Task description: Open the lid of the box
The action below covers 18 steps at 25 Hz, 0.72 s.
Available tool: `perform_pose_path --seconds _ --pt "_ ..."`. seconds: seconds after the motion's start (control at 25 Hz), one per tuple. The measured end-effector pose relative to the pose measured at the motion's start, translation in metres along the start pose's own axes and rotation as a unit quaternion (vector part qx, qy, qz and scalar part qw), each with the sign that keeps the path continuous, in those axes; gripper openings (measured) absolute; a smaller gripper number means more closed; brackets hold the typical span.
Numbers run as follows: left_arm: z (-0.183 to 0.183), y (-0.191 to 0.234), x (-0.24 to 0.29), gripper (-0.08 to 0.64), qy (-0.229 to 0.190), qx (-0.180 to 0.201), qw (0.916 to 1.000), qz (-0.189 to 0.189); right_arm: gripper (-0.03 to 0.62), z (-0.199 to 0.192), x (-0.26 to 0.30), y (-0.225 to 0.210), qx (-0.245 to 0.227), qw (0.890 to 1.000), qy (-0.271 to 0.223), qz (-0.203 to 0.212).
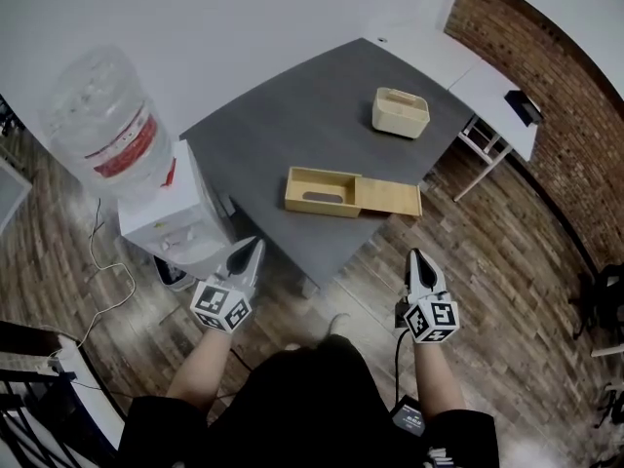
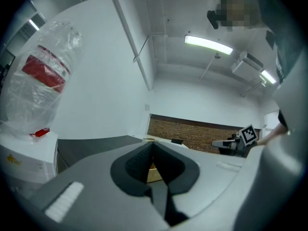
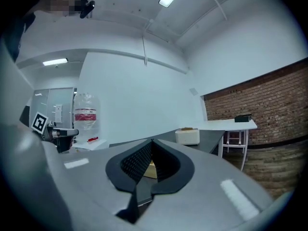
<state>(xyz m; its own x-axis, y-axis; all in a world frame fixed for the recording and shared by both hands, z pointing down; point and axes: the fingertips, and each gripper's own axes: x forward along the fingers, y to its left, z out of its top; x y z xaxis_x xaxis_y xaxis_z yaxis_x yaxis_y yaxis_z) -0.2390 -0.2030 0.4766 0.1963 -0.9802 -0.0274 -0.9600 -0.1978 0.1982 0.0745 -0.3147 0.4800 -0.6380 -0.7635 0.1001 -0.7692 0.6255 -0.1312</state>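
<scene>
Cooler [image 1: 164, 217] with bottle [image 1: 102, 135] sits at left of frame, just beside the grey worktop [image 1: 322, 105]. Cream tub [image 1: 401, 112] is upper right on the worktop, well apart from the box [image 1: 320, 191]. Box is mid-frame near the worktop's lower edge, with its lid [image 1: 390, 197] slid out flat to the right and touching the box. White table [image 1: 487, 81] and brick wall [image 1: 556, 105] are upper right.

Only the head view shows the cable [image 1: 97, 261] on the floor [image 1: 507, 261]. Only the left gripper view shows the lamp [image 2: 208, 44]. Only the right gripper view shows the black item [image 3: 243, 118] side-on.

My left tool [image 1: 255, 247] and right tool [image 1: 416, 256] are over the floor, well apart from the box. Both have jaws together and hold nothing.
</scene>
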Motion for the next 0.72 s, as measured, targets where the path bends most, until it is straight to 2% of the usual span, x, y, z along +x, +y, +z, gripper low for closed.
perform_pose_path --seconds 0.2,0.56,0.72 --pt "0.005 -0.014 -0.007 0.0 -0.002 0.026 0.9996 -0.007 0.002 0.005 -0.014 -0.008 -0.004 1.0 -0.002 0.015" --pt "0.013 -0.032 -0.019 0.0 -0.024 -0.013 0.9992 0.03 0.002 0.008 -0.026 -0.02 -0.014 0.998 0.007 0.052" --pt "0.01 -0.044 -0.021 0.0 -0.016 0.012 0.9993 0.031 0.002 0.005 -0.025 -0.021 -0.001 0.998 0.008 0.066"
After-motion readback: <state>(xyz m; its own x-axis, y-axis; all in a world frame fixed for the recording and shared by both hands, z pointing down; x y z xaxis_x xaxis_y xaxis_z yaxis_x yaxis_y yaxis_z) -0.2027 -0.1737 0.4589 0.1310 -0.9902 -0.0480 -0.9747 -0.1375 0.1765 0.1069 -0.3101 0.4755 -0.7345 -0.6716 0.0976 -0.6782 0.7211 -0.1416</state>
